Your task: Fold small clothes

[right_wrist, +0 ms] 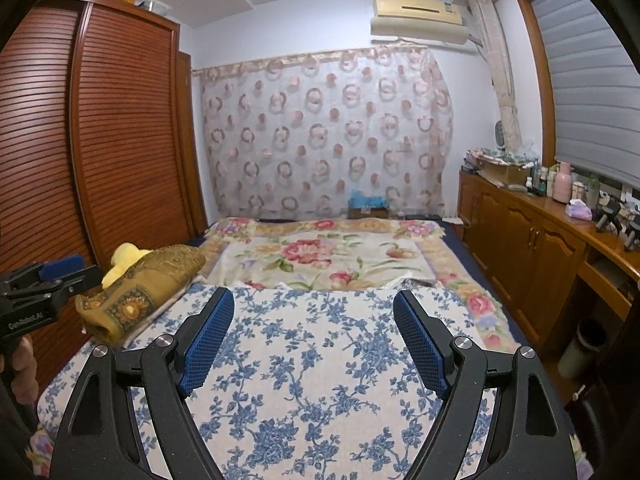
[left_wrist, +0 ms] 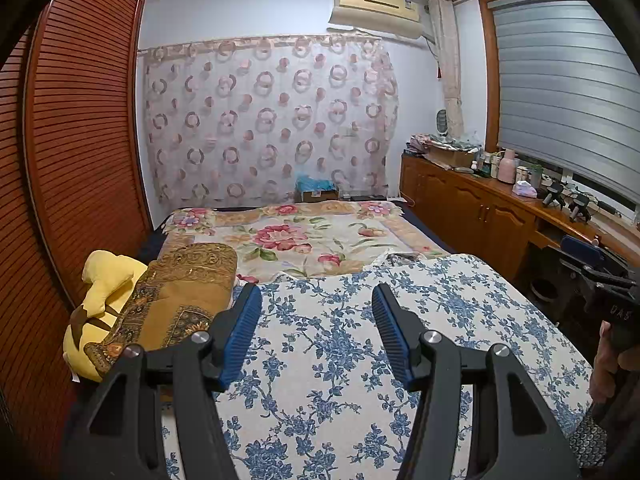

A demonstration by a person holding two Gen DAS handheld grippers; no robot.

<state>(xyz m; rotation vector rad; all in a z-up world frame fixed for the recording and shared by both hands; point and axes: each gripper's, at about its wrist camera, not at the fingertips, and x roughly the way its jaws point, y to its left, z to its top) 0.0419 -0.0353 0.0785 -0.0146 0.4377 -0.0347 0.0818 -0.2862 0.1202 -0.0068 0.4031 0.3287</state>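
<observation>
Black handheld left gripper [left_wrist: 316,300] and right gripper [right_wrist: 313,307] — ribbed blue fingers [left_wrist: 240,332], silver screws, white lettering

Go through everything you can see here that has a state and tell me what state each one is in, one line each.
left gripper: open, nothing between its pads.
right gripper: open, empty.
blue floral cloth: spread flat on the bed.
pink floral blanket: spread flat behind it.
brown patterned pillow: lying at the bed's left edge.
yellow plush toy: wedged beside that pillow.
wardrobe doors: closed.
window blind: lowered.
</observation>
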